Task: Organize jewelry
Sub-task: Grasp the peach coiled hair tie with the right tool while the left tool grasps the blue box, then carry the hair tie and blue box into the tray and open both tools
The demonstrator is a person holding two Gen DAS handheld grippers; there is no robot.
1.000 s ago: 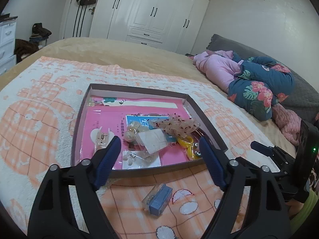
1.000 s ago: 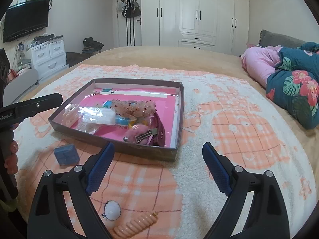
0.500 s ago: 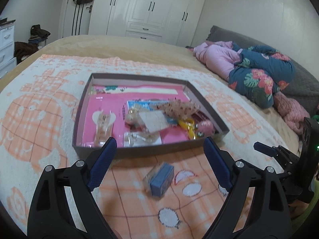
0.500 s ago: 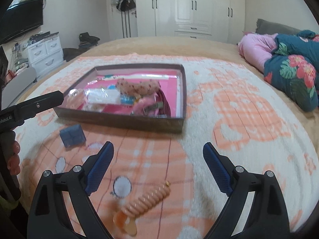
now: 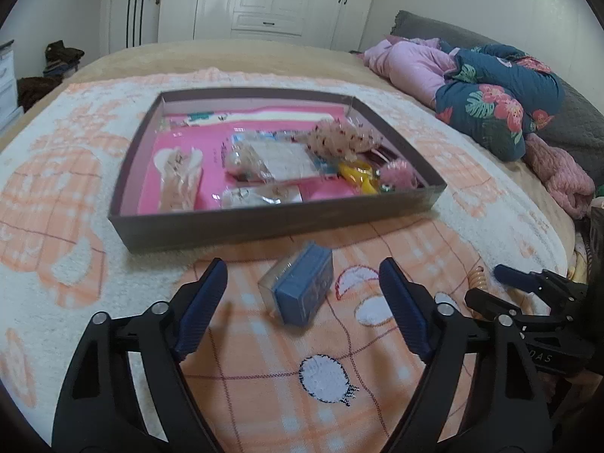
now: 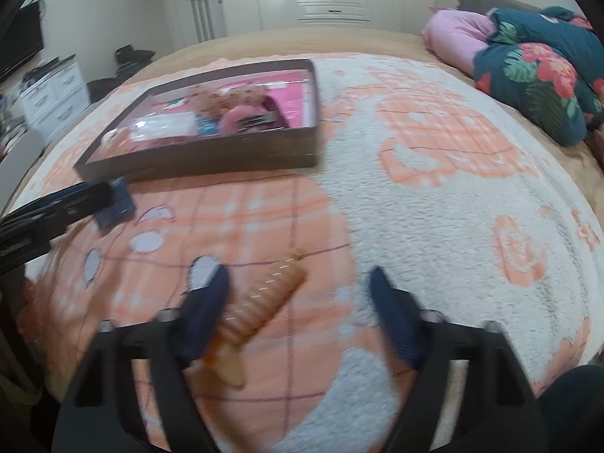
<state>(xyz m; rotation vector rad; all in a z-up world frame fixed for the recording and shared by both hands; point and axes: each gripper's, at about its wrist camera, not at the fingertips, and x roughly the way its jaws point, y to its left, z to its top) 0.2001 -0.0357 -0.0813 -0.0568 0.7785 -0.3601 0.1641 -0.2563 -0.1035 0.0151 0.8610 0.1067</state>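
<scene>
Tray [image 5: 264,222] of packeted trinkets, set mid-blanket [image 5: 56,173] within reach of both tools. Blue box [image 5: 302,288] left outside it, just in front of the near wall, framed between the wide-spread left gripper [image 5: 302,302], probably lined up for a grab. Coiled orange hair tie [image 6: 264,298] loose on the blanket, against the left finger of the right gripper [image 6: 298,313], likewise spread wide and empty. Likely both bound for the tray.

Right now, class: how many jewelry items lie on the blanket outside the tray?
2. A small blue box lies just in front of the tray. An orange spiral hair tie lies nearer the right gripper. Others may be hidden.
</scene>
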